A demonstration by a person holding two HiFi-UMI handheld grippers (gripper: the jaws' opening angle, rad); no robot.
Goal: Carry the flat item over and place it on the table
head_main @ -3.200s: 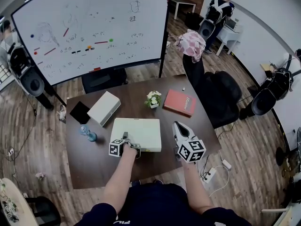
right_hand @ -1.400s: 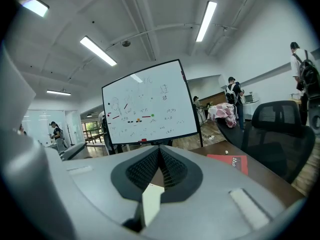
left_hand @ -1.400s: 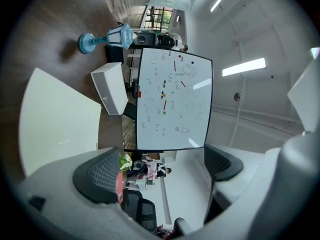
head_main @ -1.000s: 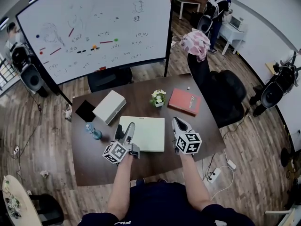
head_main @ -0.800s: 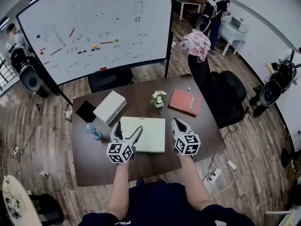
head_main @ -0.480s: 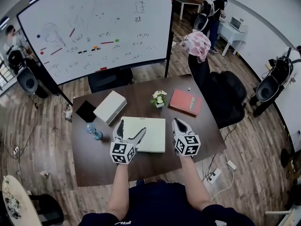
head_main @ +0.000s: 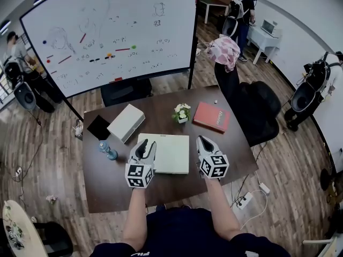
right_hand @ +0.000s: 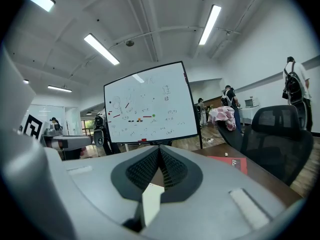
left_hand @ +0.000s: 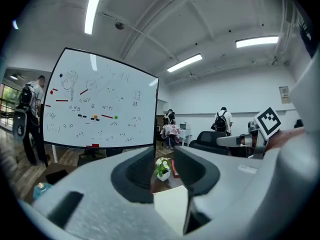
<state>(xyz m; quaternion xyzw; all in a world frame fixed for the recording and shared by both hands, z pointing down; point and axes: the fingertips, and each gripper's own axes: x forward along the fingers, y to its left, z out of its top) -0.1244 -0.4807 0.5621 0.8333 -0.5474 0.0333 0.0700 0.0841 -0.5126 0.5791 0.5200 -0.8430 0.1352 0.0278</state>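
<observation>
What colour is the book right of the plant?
Red. The book shows best in the head view.

Wood floor (head_main: 48, 159), big whiteboard (head_main: 107, 31), black office chair (head_main: 252, 111), ceiling strip lights (right_hand: 102, 49).

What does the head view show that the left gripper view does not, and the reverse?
Only the head view: the white box and the flat item's whole top. Only the left gripper view: the ceiling lights and how the left tongs, their jaws just closing, pinch the item's edge. Both: the whiteboard, plant and red book.
</observation>
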